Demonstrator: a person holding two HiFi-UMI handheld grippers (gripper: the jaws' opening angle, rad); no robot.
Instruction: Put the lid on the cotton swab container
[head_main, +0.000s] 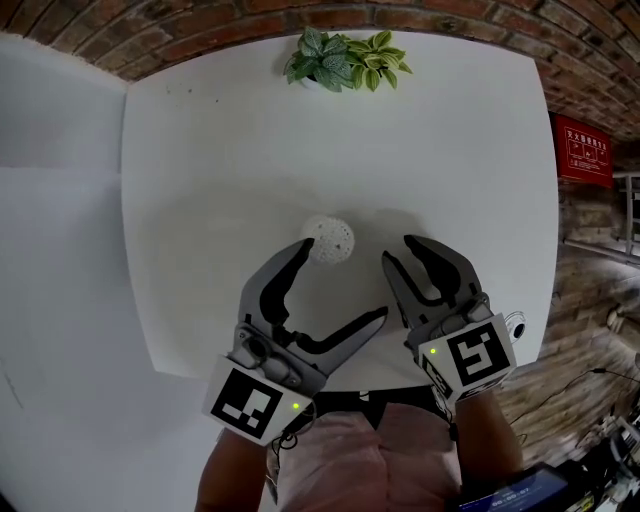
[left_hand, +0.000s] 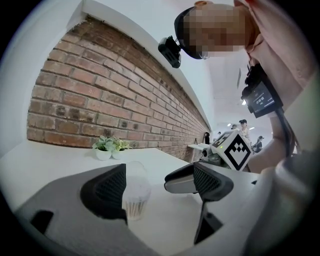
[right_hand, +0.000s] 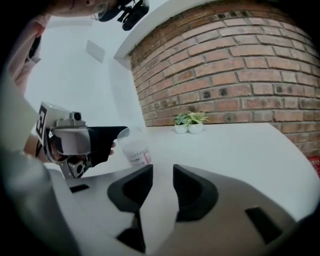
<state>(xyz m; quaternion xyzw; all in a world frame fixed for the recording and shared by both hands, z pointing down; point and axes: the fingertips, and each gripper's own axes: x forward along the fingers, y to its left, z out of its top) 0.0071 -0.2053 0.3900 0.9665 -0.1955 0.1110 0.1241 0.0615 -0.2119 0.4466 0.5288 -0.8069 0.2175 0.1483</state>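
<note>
A small round cotton swab container (head_main: 329, 239) stands upright in the middle of the white table (head_main: 200, 150). In the left gripper view the container (left_hand: 136, 197) has a clear lid (left_hand: 136, 169) over its top; I cannot tell whether the lid is fully seated. My left gripper (head_main: 344, 278) is wide open, and its far finger (head_main: 296, 262) lies right beside the container, partly hiding it. My right gripper (head_main: 400, 250) is open to the right of the container, with a narrow gap and nothing between its fingers. From the right gripper view the container (right_hand: 136, 151) stands ahead on the left.
Two small potted plants (head_main: 345, 58) stand at the table's far edge by the brick wall. A red sign (head_main: 583, 150) hangs on the right. The table's near edge (head_main: 200, 375) runs just in front of both grippers. A person's legs show below.
</note>
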